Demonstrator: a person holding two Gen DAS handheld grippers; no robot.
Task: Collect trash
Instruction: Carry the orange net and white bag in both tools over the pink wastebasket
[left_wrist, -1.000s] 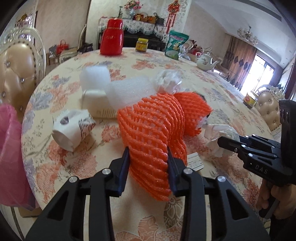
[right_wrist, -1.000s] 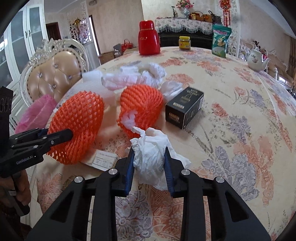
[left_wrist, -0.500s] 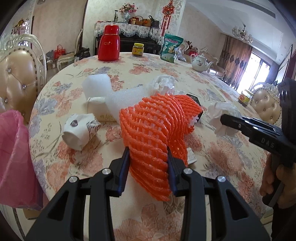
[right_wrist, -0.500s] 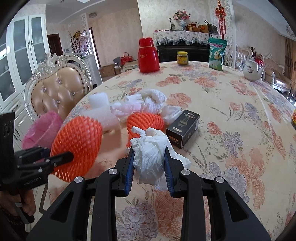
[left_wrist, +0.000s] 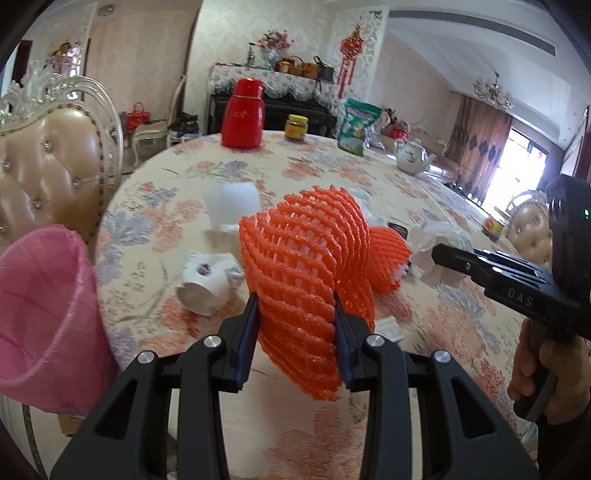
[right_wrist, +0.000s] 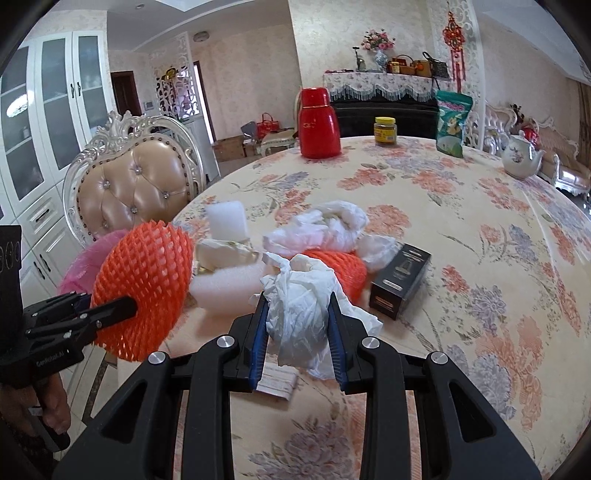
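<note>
A round table under a floral cloth (right_wrist: 461, 229) carries, just past the right tool's tips, a black rectangular box (right_wrist: 400, 286), crumpled white plastic (right_wrist: 325, 225) and white foam blocks (right_wrist: 226, 221); far beyond stands a red flask (right_wrist: 318, 123).

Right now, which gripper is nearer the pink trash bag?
Left. The left gripper, holding the orange foam net, is beside the pink trash bag; the right gripper is across the table.

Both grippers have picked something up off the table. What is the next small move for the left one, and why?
Probably swing the left gripper left toward the pink bag and let go over its open mouth. It is shut on the orange foam net, which hangs clear of the table, and the bag sits just beside the table edge.
</note>
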